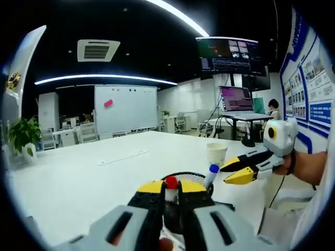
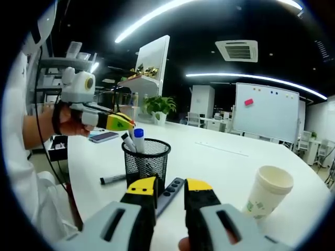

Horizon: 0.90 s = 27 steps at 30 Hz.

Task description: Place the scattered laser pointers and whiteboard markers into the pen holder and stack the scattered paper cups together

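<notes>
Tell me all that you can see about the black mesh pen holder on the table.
The pen holder is a round cup of black wire mesh with a solid rim, standing upright on the white table. Two markers lean inside it, one with a blue cap. A black marker lies apart on one side of it; a dark laser pointer lies at its base on the other.

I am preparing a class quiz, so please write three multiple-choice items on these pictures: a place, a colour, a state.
1. Where does the paper cup stand? A) in the pen holder B) on the table C) on a chair
2. The cap of the left gripper's marker is: A) green B) red C) white
3. The right gripper is: A) open, empty B) shut on a cup C) shut on a marker
B: it stands on the white table. B: a red cap shows between the jaws. A: nothing sits between its parted jaws.
</notes>
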Motion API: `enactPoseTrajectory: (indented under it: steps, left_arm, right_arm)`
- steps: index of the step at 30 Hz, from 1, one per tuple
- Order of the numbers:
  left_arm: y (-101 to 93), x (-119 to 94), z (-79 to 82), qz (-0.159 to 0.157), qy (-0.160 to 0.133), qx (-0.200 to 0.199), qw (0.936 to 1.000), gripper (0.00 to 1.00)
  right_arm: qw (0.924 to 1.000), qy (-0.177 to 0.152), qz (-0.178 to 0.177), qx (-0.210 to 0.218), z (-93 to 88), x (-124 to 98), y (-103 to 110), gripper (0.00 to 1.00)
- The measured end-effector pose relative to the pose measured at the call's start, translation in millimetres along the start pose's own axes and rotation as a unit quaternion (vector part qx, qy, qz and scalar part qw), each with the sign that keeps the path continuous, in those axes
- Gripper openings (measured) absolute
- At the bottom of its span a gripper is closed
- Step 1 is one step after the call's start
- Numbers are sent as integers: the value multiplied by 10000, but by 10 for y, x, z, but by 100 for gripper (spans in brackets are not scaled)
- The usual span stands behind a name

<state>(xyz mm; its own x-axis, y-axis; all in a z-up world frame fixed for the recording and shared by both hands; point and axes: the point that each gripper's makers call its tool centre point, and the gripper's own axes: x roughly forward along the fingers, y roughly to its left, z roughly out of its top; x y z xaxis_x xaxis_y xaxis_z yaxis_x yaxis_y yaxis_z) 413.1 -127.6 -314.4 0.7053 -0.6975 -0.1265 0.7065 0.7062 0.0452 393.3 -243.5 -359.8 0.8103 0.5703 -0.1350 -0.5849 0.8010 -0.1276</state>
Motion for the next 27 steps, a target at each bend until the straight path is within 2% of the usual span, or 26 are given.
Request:
enactPoseTrajectory:
  steps: [27]
  left_arm:
    - [30,-6,12,30,-2,79,10000,12]
  right_arm:
    - [10000,11,6,-28,7,9,-7,20]
